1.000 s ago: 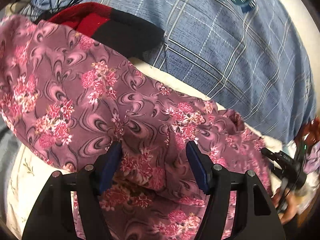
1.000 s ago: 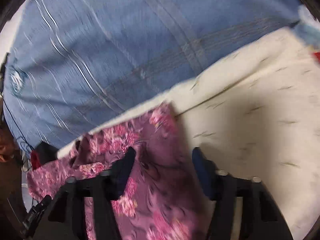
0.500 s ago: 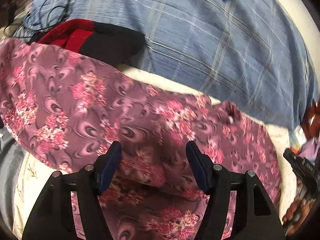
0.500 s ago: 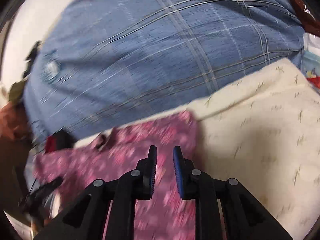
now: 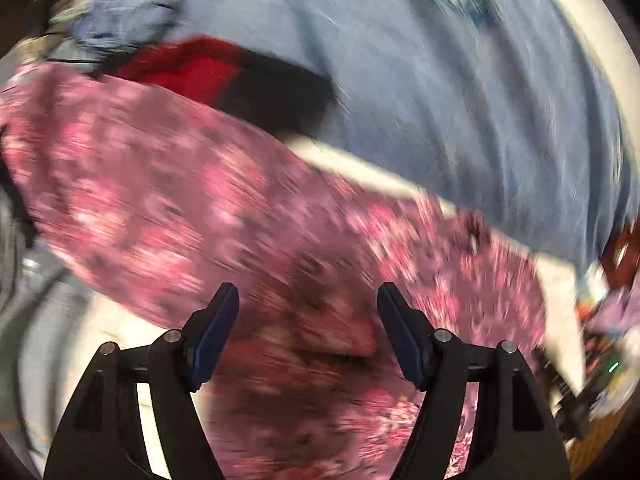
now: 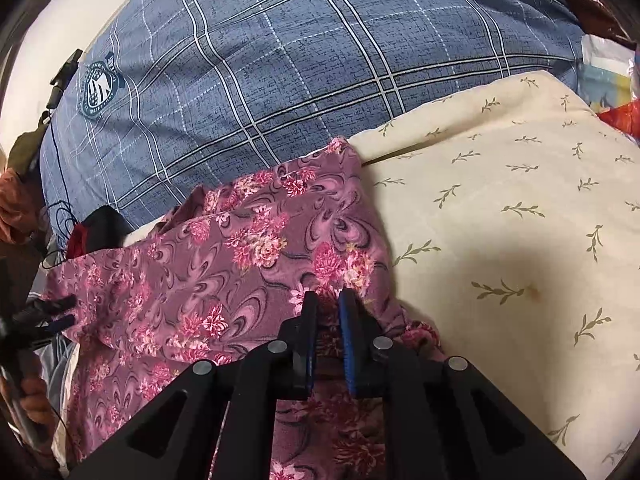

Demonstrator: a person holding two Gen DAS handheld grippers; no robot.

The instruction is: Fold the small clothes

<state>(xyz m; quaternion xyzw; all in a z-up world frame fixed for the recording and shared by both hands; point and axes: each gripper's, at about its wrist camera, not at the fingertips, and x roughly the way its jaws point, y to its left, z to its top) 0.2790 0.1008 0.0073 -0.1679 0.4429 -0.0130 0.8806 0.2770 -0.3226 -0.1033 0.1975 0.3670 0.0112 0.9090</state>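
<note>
A mauve garment with pink flowers lies spread on a cream leaf-print sheet. My right gripper is shut on a bunched fold of the floral garment near its right edge. In the blurred left wrist view the floral garment fills the middle, and my left gripper is open above it, its jaws wide apart with cloth below them. The left gripper also shows at the left edge of the right wrist view, at the garment's left side.
A blue plaid pillow lies behind the garment; it also shows in the left wrist view. A red and black cloth lies at the garment's far left. Cables and clutter sit at the edges.
My right gripper closed from wide open onto the garment's right edge. The left gripper stayed open and is swinging fast, so its view is now blurred.
</note>
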